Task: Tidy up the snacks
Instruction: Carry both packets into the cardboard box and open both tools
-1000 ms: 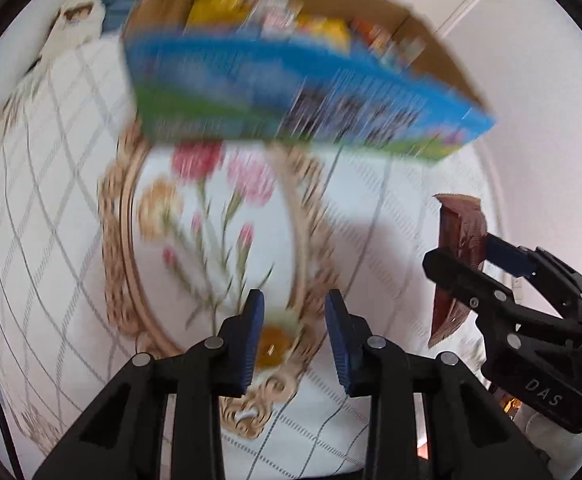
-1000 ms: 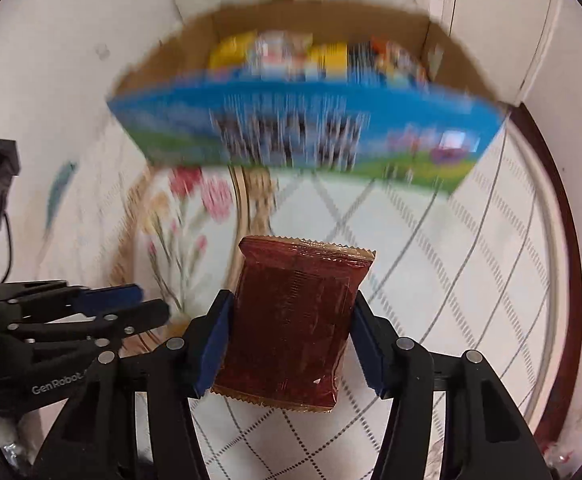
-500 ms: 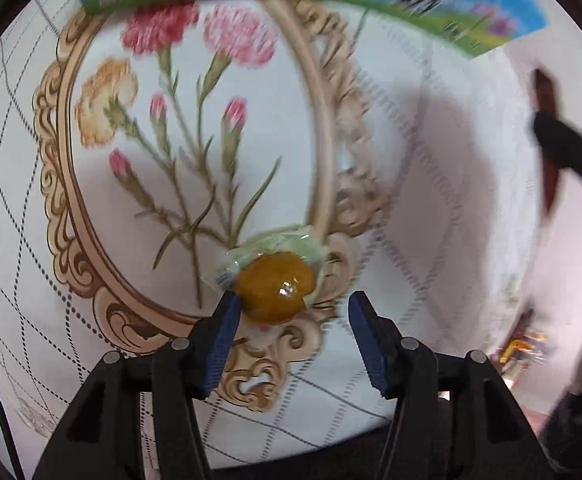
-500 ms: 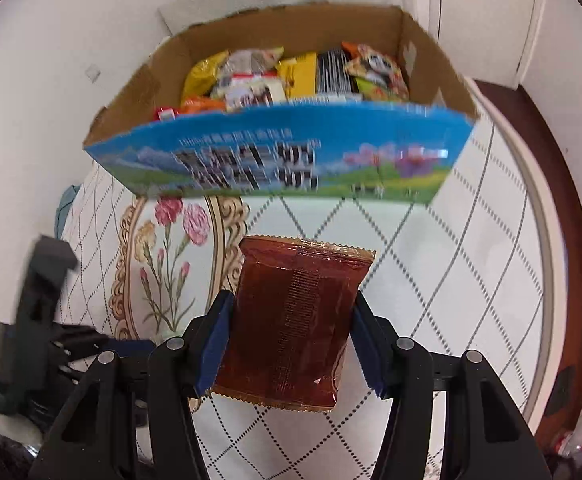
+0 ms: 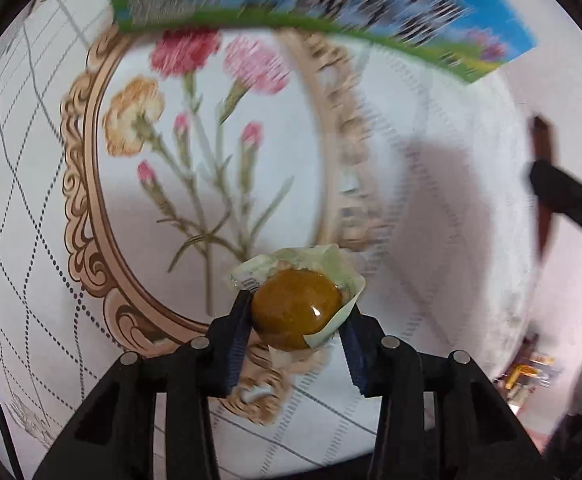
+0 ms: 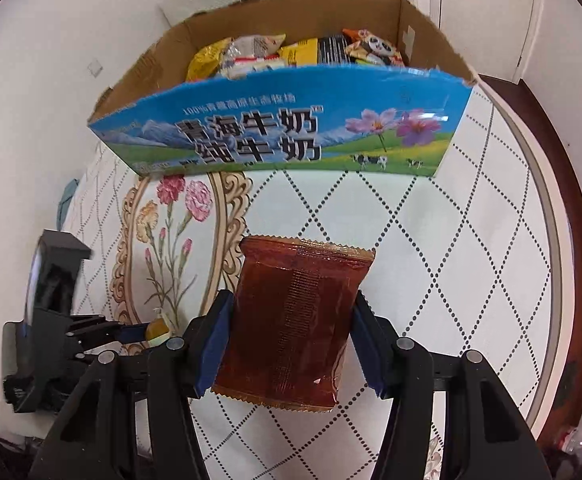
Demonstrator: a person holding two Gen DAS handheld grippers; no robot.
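The left gripper [image 5: 297, 316] has its blue-padded jaws closed against a small round amber snack [image 5: 296, 314] in a clear, pale green wrapper, held just above the tablecloth [image 5: 31, 240] at the lower edge of its printed carnation medallion [image 5: 195, 152]. The right gripper [image 6: 291, 324] is clamped on the sides of a flat reddish-brown snack packet [image 6: 295, 320], which stands upright between the pads with its crimped top edge towards the box. Beyond both stands an open cardboard milk carton box [image 6: 283, 136], its blue and green front printed with Chinese characters, flowers and cows. Only the right wrist view looks into it: yellow, white and panda-printed snack bags [image 6: 291, 50] lie inside against the brown back wall. The left wrist view catches just the box's lower front panel [image 5: 331, 4], streaked by motion blur so the lettering is unreadable. The right wrist view also shows the left gripper from the side at lower left, with the amber snack a small spot at its tips. In the left wrist view, the right gripper is a dark blurred shape cut off at the right edge, its packet seen edge-on as a thin brown strip.
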